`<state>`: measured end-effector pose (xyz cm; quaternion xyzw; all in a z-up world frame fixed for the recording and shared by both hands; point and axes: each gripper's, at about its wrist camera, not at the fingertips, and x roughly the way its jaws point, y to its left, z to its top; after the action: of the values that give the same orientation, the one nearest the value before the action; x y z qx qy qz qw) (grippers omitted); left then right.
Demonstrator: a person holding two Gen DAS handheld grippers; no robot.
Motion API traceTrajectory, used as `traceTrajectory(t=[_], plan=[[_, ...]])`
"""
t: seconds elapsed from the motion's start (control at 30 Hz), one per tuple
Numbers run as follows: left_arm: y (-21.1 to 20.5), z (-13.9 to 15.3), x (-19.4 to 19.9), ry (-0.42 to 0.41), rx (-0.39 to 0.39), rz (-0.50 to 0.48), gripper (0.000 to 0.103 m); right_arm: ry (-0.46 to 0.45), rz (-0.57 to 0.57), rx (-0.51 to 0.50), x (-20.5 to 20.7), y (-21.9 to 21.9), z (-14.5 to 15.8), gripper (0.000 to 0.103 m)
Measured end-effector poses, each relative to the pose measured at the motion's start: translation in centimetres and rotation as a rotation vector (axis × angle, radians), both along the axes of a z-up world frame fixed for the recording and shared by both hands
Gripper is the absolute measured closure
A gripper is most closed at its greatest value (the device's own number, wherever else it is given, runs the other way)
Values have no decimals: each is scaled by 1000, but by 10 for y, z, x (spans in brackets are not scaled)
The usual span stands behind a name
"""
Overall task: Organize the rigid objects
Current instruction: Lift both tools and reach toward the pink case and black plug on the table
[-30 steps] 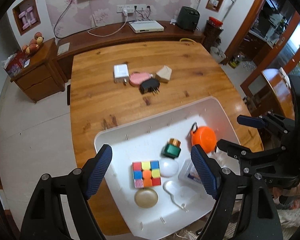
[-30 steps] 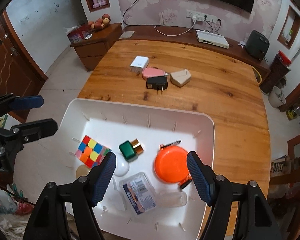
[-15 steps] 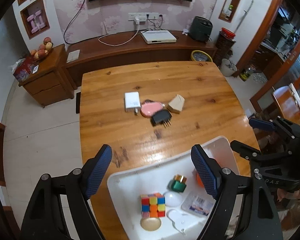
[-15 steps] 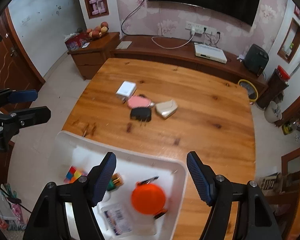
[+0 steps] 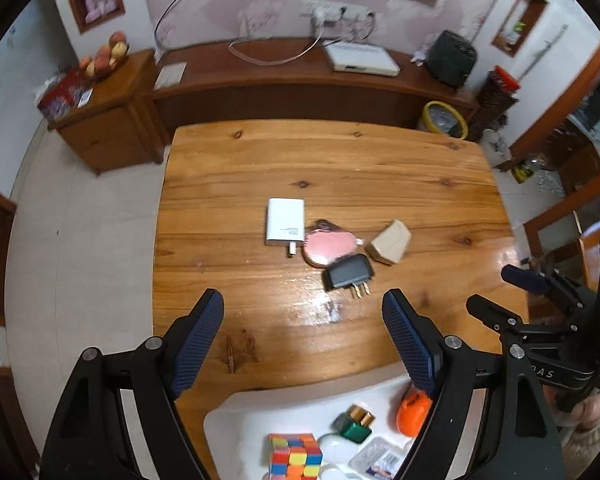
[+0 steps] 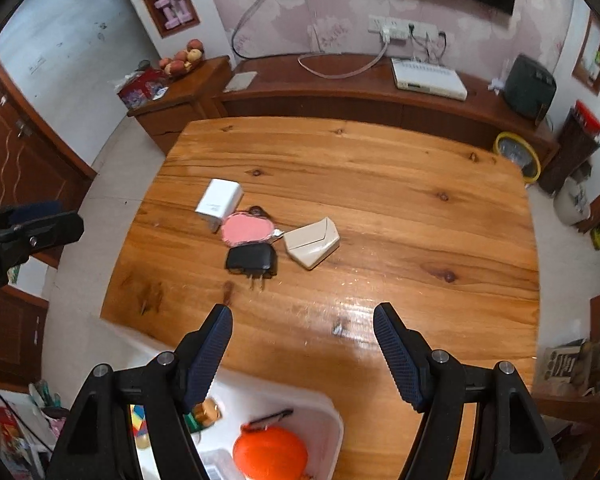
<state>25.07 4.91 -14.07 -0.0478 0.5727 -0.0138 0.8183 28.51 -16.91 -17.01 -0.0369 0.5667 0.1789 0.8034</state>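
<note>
On the wooden table [image 5: 340,168] lie a white charger [image 5: 285,222], a pink heart-shaped case [image 5: 326,246], a black plug adapter [image 5: 348,272] and a beige box [image 5: 392,242], close together; they also show in the right wrist view: charger [image 6: 219,200], pink case [image 6: 246,230], adapter [image 6: 252,260], beige box [image 6: 311,242]. A white bin [image 5: 284,404] at the near edge holds a colour cube [image 5: 296,456], a green bottle [image 5: 354,426] and an orange disc [image 6: 270,454]. My left gripper [image 5: 300,340] and right gripper [image 6: 302,354] are open and empty, above the table short of the cluster.
A long wooden TV bench [image 6: 380,96] with a white set-top box [image 6: 428,80] runs behind the table. A low cabinet [image 5: 104,120] with fruit stands at the left. A yellow-rimmed bin [image 6: 516,156] sits on the floor at the far right corner.
Both grippers have lifted and moved forward from over the bin toward the middle of the table. The bin has slid to the bottom of both views. Both stay open.
</note>
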Motion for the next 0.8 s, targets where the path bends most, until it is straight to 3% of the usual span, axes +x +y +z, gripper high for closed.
traceTrajectory(t=[0.27,0.53,0.8], plan=[[5,-46,59,82,48,63,19,121,-101,70,65,3,-48,29],[11,-106,104,215,44,146,19,133,65,-13,100,20,-91,29],[5,-134,117,262,52,162,19,154,89,-30,98,27,-117,29]])
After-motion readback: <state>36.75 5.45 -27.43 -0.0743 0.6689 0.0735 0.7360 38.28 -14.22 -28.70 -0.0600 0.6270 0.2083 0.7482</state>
